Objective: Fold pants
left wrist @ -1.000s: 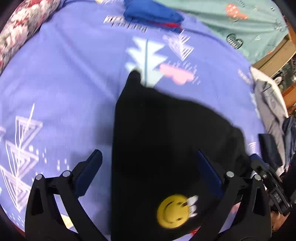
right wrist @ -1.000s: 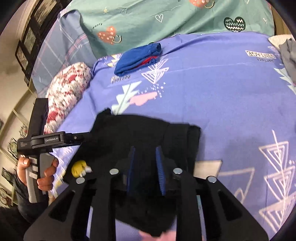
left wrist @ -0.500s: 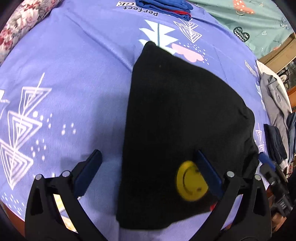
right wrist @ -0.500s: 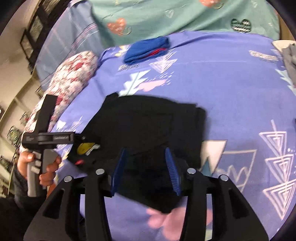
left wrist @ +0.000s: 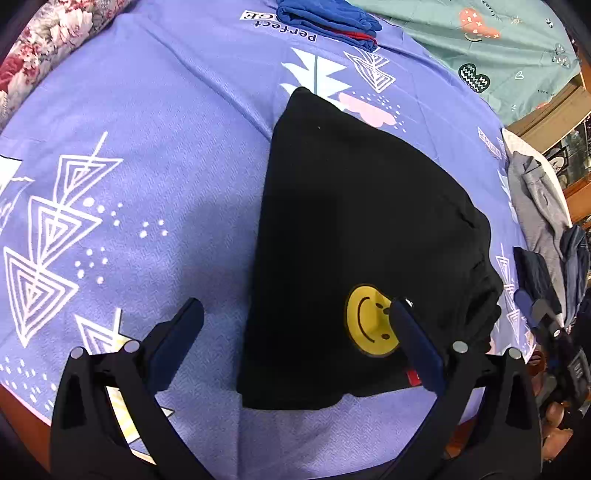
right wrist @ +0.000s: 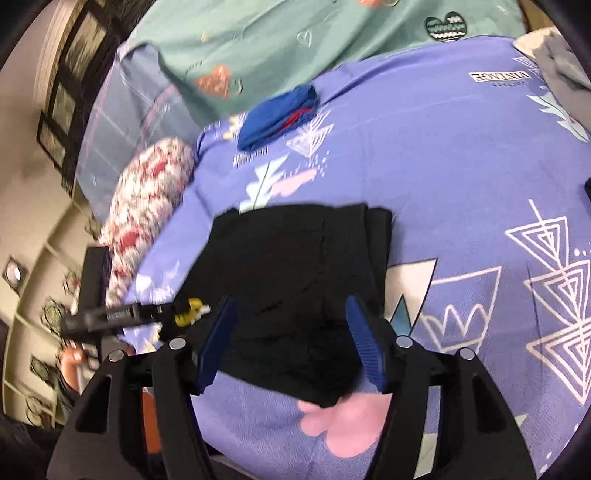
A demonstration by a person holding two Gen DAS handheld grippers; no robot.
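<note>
Folded black pants [left wrist: 354, 236] lie flat on a bed covered by a purple sheet [left wrist: 166, 147] printed with white triangles, filling the centre and lower right of the left wrist frame. A round yellow smiley patch [left wrist: 369, 319] sits on the fabric near its lower right edge, just beside a small red tag [left wrist: 413, 376].

The left claw [left wrist: 295, 328] hangs over the near end of the pants with its blue-padded fingers [left wrist: 177, 332] spread wide, one over bare sheet at lower left, the other over the smiley patch; it holds nothing.

In the right wrist frame, which is somewhat blurred, the pants [right wrist: 295, 273] occupy the centre, and the right claw [right wrist: 291, 339] stands wide open above their near edge, its blue fingers [right wrist: 364, 343] on either side of the cloth and gripping nothing. The left claw [right wrist: 147, 314] shows at the left of that frame beside the yellow patch [right wrist: 188, 310].

A folded blue garment [left wrist: 328, 18] rests at the top of the sheet. A floral pillow [left wrist: 48, 37] lies at upper left, a green cover [left wrist: 498, 48] at upper right, and a heap of grey clothing [left wrist: 539, 195] at the right edge.
</note>
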